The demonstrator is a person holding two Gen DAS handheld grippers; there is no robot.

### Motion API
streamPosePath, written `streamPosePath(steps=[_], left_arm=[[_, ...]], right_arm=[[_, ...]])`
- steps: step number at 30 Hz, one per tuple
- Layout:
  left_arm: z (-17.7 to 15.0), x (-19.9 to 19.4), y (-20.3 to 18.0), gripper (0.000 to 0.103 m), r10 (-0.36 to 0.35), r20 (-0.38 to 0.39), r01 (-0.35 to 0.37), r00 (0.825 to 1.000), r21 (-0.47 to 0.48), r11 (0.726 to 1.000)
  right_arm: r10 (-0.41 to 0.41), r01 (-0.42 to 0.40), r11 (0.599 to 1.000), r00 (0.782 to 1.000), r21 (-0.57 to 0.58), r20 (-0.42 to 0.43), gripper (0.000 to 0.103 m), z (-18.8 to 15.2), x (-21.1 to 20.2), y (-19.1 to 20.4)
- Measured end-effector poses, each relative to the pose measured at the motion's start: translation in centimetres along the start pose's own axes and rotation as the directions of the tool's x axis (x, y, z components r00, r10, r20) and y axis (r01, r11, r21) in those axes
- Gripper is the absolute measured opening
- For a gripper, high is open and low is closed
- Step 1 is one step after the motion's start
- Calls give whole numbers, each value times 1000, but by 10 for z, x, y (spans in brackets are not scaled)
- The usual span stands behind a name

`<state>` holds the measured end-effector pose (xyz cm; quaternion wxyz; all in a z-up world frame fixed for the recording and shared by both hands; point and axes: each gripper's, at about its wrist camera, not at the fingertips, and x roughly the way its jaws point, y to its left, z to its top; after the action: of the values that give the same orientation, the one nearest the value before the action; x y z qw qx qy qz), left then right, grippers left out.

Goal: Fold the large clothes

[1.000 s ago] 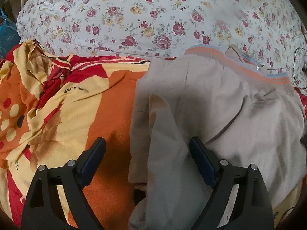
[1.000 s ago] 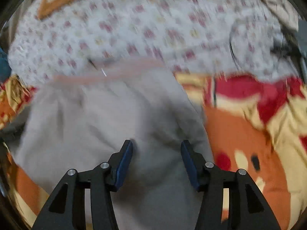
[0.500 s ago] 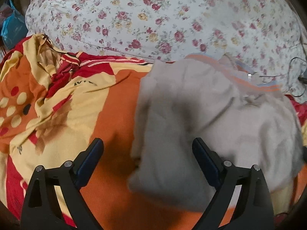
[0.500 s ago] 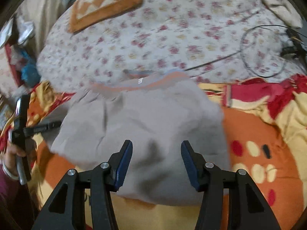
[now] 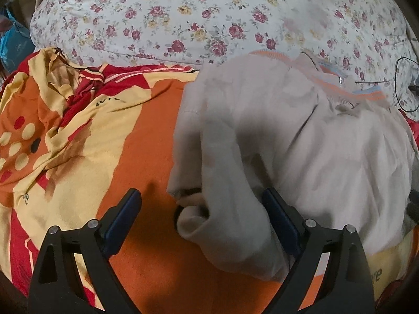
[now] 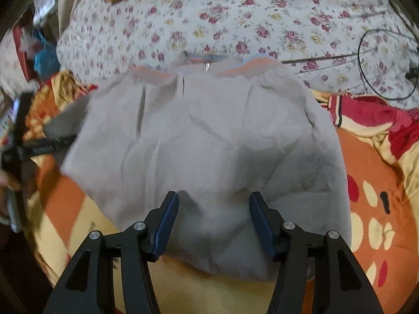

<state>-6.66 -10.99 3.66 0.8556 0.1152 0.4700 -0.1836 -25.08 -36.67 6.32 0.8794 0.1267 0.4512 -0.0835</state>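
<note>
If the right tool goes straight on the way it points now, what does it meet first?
Most likely the grey garment: the right tool is open, nothing between its fingers, and the cloth fills the line ahead. Under it lies the orange blanket. Depth is unclear.

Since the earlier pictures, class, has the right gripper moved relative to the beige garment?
Yes. The right gripper has drawn back toward the beige garment's near hem; its orange-striped collar now sits farther away.

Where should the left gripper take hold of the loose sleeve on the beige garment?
Probably at the sleeve's cuff end, which lies loose on the orange blanket, clear of the beige garment body. The open left gripper already straddles it, so come straight down from the near side.
</note>
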Motion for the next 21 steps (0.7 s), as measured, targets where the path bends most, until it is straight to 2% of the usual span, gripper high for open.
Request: streamPosePath(steps=[2, 5, 8, 12, 21], left_arm=[[0, 0, 0, 94, -1, 0, 1, 1000, 3, 1000], [2, 1, 1, 94, -8, -7, 8, 1000, -8, 1000], [2, 2, 1, 94, -11, -10, 11, 1000, -11, 1000], [2, 3, 1, 95, -14, -12, 14, 1000, -15, 1000], [2, 6, 6, 97, -35, -34, 34, 999, -54, 998]], right_arm=[[85, -87, 995, 995, 40, 44, 57, 4, -9, -4], [139, -144, 989, 985, 46, 98, 58, 7, -18, -3], [106, -108, 994, 991, 24, 79, 58, 7, -14, 2], [19, -19, 1000, 1000, 22, -18, 57, 1, 8, 0], [37, -37, 999, 999, 34, -11, 58, -1, 8, -4]])
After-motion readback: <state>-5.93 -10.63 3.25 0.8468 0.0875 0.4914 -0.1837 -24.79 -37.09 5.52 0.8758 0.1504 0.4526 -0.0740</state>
